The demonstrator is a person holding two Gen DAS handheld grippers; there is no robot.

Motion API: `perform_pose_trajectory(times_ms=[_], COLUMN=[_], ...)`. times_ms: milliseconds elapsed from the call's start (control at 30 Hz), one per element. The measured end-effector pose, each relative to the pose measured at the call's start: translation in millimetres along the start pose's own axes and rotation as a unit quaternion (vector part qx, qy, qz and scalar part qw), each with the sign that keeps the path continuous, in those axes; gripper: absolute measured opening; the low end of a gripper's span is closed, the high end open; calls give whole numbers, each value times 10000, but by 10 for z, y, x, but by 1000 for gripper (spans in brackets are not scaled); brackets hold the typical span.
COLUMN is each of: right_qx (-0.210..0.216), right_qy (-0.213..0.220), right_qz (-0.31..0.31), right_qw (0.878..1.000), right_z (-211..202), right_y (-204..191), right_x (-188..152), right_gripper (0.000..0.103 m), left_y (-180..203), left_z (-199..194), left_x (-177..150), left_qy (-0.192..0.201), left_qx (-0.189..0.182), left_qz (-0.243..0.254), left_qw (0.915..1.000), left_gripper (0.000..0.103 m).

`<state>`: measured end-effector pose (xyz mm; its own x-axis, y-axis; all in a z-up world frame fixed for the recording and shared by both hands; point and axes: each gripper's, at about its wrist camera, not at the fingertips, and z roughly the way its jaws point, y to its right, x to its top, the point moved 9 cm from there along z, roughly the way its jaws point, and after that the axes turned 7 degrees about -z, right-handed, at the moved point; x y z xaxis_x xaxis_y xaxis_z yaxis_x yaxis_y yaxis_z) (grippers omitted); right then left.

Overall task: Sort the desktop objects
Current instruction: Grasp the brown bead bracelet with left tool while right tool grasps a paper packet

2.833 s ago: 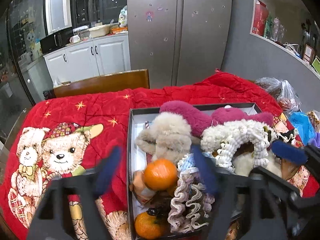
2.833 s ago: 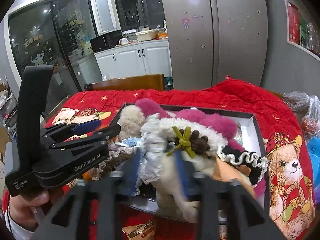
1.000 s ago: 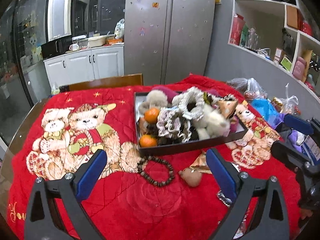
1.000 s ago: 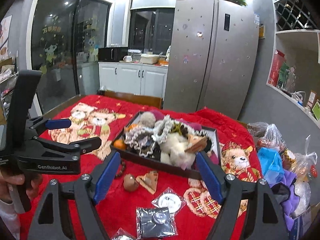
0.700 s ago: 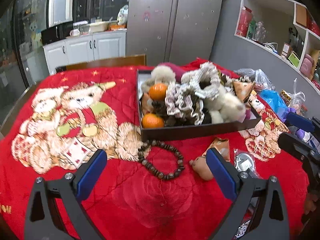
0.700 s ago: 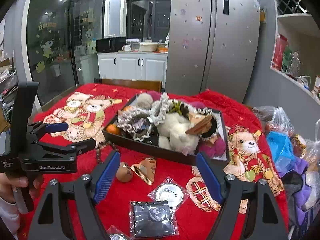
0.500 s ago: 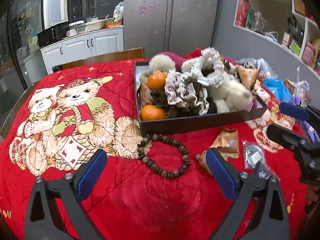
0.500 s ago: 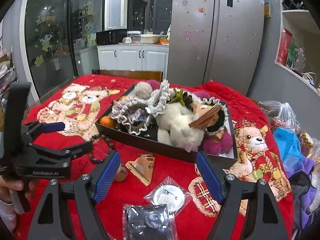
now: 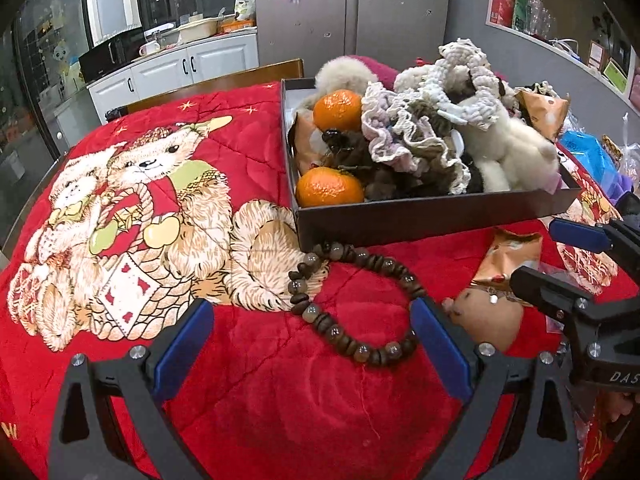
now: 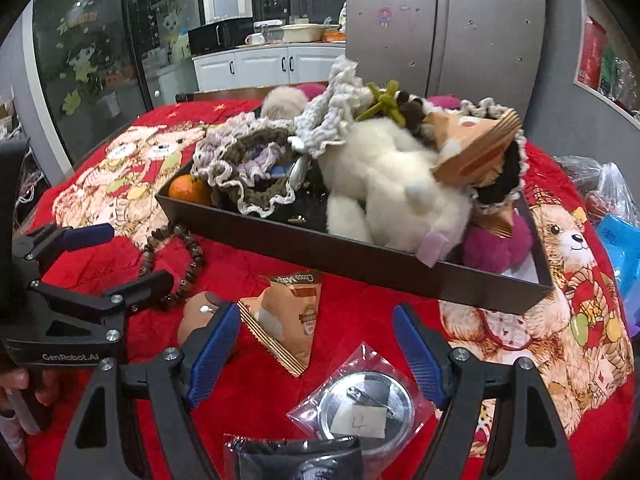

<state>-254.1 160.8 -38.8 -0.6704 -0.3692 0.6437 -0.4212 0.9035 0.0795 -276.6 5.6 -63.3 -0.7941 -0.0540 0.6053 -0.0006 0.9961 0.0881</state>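
Red bear-print blanket, dark box, orange tangerines.

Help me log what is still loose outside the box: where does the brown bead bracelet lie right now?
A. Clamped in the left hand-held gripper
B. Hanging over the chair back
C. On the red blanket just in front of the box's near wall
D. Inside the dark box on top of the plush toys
C: the bead bracelet lies flat on the red blanket, in front of the dark box, with the open left hand-held gripper near it.
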Motion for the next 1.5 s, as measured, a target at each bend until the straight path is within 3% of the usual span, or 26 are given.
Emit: perform_pose_trajectory(times_ms=[200,533,667,733,767,800,833,867,933,1033,1500], right_qx=[0,212,115,53,-2,-58,-119,-255,-352,-388,-250], right_qy=[-83,-142,-96,-75,-72,-56,-56,-139,-117,-104,-51], right_qz=[-12,441,459,416,384,332,261,115,-11,-94,-44], right_qw=[10000,9987,9988,9991,9992,9994,9996,9995,9993,9991,9997], right_z=[104,271,264,260,256,246,244,267,254,245,114], right_y=[-8,10,0,-13,-14,-22,-38,-66,-84,-108,-86], right_x=[30,-18,-26,-21,-20,-14,-17,-40,-38,-33,-55], right_gripper=[81,81,81,80,73,66,48,43,42,41,40], left_y=[-70,-93,-91,-76,-62,-53,-31,1,68,152,99], left_z=[148,186,178,154,140,125,106,93,66,45,-52], left_x=[-19,-34,-31,-24,-23,-17,-14,-18,-26,-44,-94], left_qy=[-227,-254,-229,-154,-123,-74,-29,-11,34,46,-5], left_qx=[87,154,149,129,122,120,75,55,-17,-60,-488], left_qz=[-103,-90,-65,-13,11,35,79,131,244,352,-26], left_qw=[9997,9995,9996,9998,9999,9999,9999,9999,9997,9994,9988], left_gripper=[100,103,100,89,84,71,60,56,30,11,11])
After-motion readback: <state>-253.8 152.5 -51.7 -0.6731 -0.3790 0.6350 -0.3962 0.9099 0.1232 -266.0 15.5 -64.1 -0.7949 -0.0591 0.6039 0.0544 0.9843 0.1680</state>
